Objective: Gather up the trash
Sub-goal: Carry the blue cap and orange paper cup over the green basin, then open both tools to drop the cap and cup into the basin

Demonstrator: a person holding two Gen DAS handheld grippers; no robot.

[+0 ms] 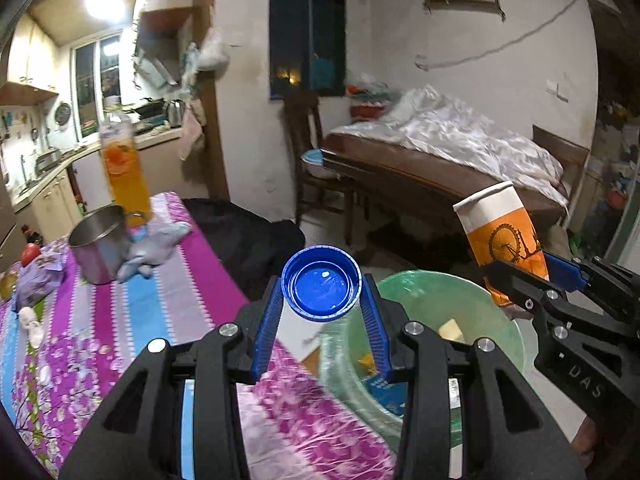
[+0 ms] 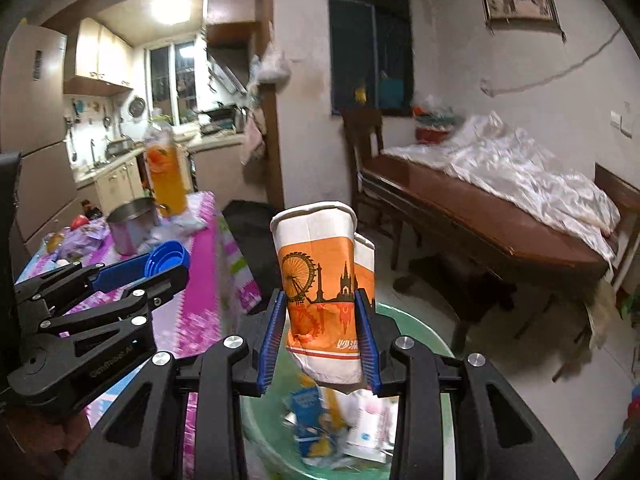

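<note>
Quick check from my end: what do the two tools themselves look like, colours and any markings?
Both match: the left tool and right tool have black angular linkage bodies with silver round bolt heads and blue ribbed finger pads. White lettering is printed on each tool's side, too blurred to read fully. No cables or sleeves are visible.

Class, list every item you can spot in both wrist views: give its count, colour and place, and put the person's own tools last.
bottle cap: one, blue, held between the left fingers
paper cup: one, flattened, orange and white, held between the right fingers
basin: one, green, below both grippers, trash inside
table: one, pink striped floral cloth, left
drink bottle: one, orange, table's far end
metal mug: one, silver, beside the bottle
bed: one, brown, white bedding, right
left gripper: black, blue fingers
right gripper: black, blue fingers
</note>
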